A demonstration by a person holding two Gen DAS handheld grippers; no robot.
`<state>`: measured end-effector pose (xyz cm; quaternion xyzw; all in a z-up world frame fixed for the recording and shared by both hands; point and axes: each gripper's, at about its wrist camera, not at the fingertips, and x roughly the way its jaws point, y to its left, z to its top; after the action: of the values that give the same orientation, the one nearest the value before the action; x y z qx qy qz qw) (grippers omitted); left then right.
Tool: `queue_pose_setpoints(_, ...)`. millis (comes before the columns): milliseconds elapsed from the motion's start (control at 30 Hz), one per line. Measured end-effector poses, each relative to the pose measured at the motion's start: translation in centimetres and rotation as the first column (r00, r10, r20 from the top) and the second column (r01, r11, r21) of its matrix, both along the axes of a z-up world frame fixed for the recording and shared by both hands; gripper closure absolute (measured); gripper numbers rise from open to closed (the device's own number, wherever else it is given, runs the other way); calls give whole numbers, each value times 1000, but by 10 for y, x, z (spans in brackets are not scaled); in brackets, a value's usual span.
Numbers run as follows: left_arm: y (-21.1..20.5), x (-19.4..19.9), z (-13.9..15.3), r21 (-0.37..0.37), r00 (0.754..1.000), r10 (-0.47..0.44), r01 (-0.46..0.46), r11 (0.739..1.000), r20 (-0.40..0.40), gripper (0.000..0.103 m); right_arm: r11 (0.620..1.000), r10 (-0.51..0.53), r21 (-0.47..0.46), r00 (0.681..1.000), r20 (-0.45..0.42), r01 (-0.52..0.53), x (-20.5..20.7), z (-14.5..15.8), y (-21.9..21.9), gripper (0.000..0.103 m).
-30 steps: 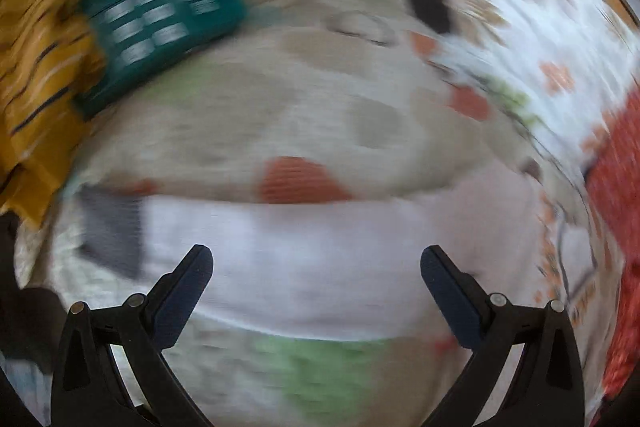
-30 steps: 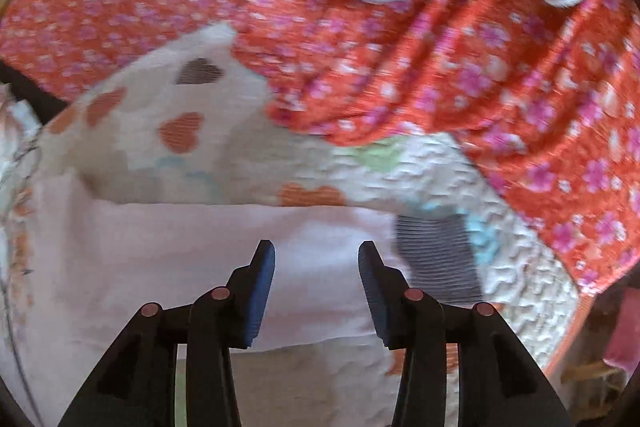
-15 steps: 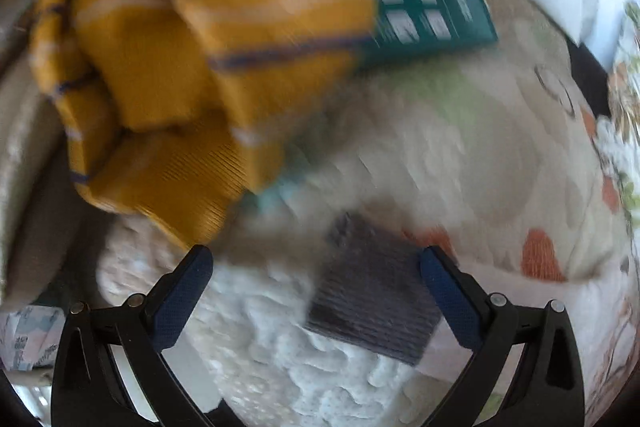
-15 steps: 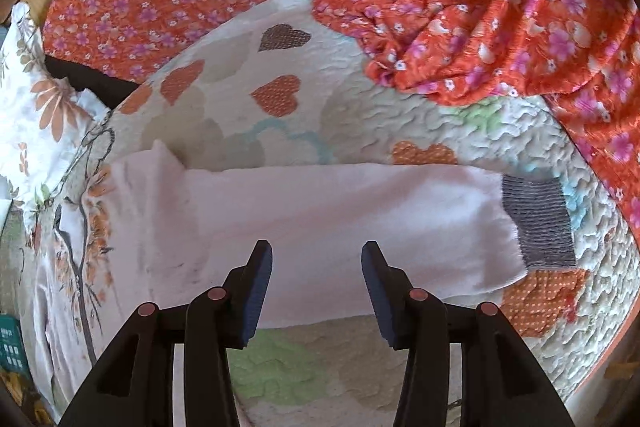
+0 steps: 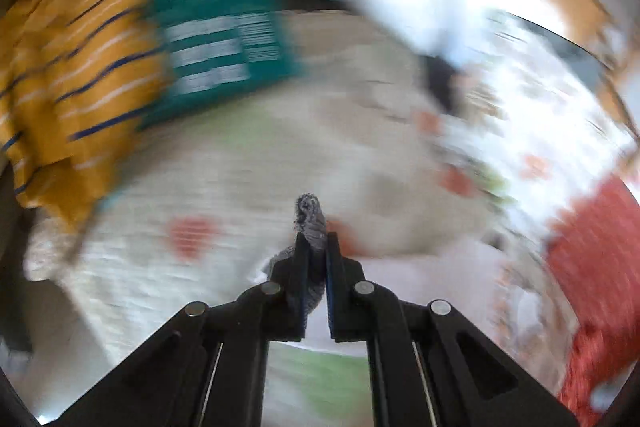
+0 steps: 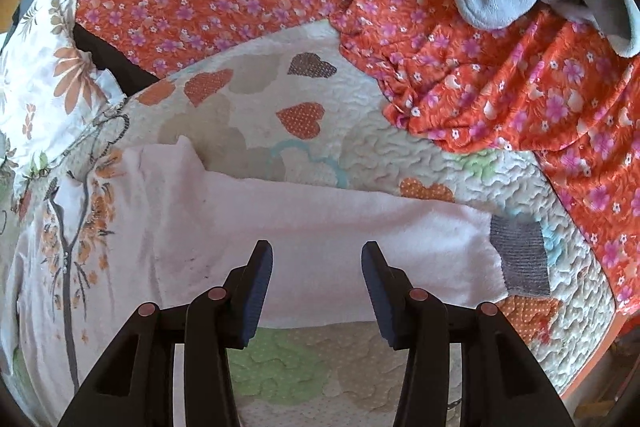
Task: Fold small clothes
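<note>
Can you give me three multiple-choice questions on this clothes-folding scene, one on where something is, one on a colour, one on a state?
1. Where does the pink garment lie?
A. On the quilt
B. Draped over the floral pillow
C. On the grey blanket

2. What colour is the garment's cuff?
A. Green
B. Grey
C. Yellow

3. How do the left tongs stand?
A. Wide open
B. Shut on nothing
C. Shut on grey ribbed fabric

Answers:
1. A, it is spread flat on the heart-patterned quilt ahead of the open right tongs.
2. B, the ribbed patch at its end is grey.
3. C, grey ribbed fabric pokes up from between the closed tongs.
</note>
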<state>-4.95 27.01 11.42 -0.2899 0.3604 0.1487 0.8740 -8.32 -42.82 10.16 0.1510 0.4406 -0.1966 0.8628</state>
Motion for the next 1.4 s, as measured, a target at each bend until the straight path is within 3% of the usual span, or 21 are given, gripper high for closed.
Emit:
queue_pose_setpoints(67, -53, 15, 19, 15, 990, -132, 131, 991, 47, 97, 1000, 9, -1, 1000, 8, -9, -1, 2, 2, 52)
queue_pose_setpoints(167, -137, 43, 36, 18, 940, -327, 327, 945, 94, 97, 1000, 22, -12, 1000, 14, -22, -3, 4, 5, 52)
queue_pose_setpoints(267, -229, 62, 36, 24, 864, -494, 494, 869, 97, 97, 999, 36, -31, 999, 16, -35, -7, 5, 7, 52)
queue_pose_setpoints(433, -369, 69, -8, 31, 700, -714, 713, 700, 10, 96, 999, 22, -40, 999, 24, -21, -14, 8, -3, 52)
queue_pose_setpoints(500, -404, 67, -32, -1, 644, -764, 764, 645, -40, 94, 1000, 9, -10, 1000, 26, -9, -17, 6, -11, 52)
queue_pose_setpoints(567, -417, 53, -40, -30, 622, -780, 780, 625, -67, 93, 1000, 0, 22, 1000, 28, -1, -18, 4, -16, 52)
queue_pose_setpoints(600, -419, 47, -38, -43, 609, -791, 790, 612, -61, 87, 999, 1, 36, 999, 32, -2, -18, 3, -17, 52)
queue_pose_setpoints(633, -415, 43, -36, -45, 600, -798, 797, 602, -52, 75, 999, 6, 49, 999, 37, -8, -18, 4, -16, 52)
queue_pose_setpoints(667, -409, 39, -32, -30, 599, -800, 799, 600, -45, 66, 998, 23, 65, 999, 46, -25, -18, 4, -13, 52)
queue_pose_setpoints(700, -397, 35, -25, 5, 608, -793, 794, 608, -35, 49, 996, 39, 75, 998, 54, -43, -16, 5, -9, 52)
queue_pose_setpoints(733, -384, 35, -20, 35, 620, -784, 784, 619, -27, 41, 994, 66, 87, 996, 65, -72, -13, 5, -2, 52)
queue_pose_setpoints(867, -324, 42, -12, 197, 731, -679, 677, 709, -72, 32, 969, 189, 142, 977, 93, -201, 0, 4, 33, 52)
queue_pose_setpoints(1000, -258, 59, -25, 240, 833, -539, 552, 799, -122, 32, 919, 340, 174, 935, 105, -353, 19, -1, 88, 52)
queue_pose_setpoints(1067, -233, 65, -33, 239, 865, -484, 502, 831, -136, 32, 900, 392, 166, 915, 93, -402, 30, -5, 113, 47)
queue_pose_setpoints(1167, -202, 75, -41, 210, 891, -430, 453, 866, -146, 32, 885, 445, 136, 895, 40, -446, 50, -17, 149, 38)
queue_pose_setpoints(1400, -156, 89, -48, 124, 914, -374, 394, 911, -161, 32, 879, 473, 130, 872, -122, -459, 88, -66, 193, 37)
